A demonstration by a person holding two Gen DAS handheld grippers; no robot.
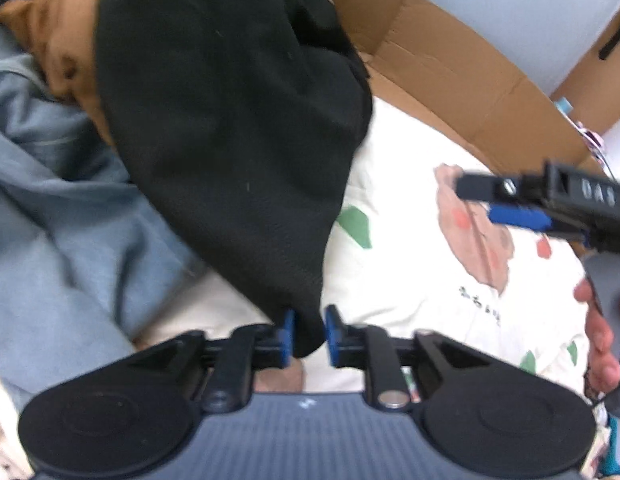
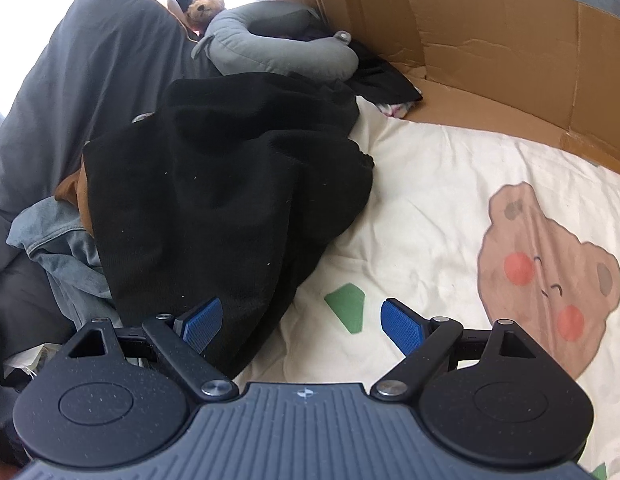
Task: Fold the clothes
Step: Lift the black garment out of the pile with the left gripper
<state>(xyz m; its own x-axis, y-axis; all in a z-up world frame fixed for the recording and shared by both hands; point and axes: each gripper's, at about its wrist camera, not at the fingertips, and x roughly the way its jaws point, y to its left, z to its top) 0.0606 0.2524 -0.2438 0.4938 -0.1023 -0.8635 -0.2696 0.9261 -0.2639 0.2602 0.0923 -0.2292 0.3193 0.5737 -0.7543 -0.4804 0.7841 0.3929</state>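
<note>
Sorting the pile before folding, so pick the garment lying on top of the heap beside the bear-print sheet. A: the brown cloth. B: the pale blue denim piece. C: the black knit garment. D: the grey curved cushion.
C: the black knit garment drapes over the brown cloth and the pale blue denim piece, which only peek out at its edge.

Your left wrist view looks steeply down, close on the black garment [image 1: 230, 128]. Your right wrist view sits further back, angled across the bed [image 2: 429, 184]. Both share that garment, the bear print [image 1: 475, 232] and the cardboard [image 2: 489, 40].
</note>
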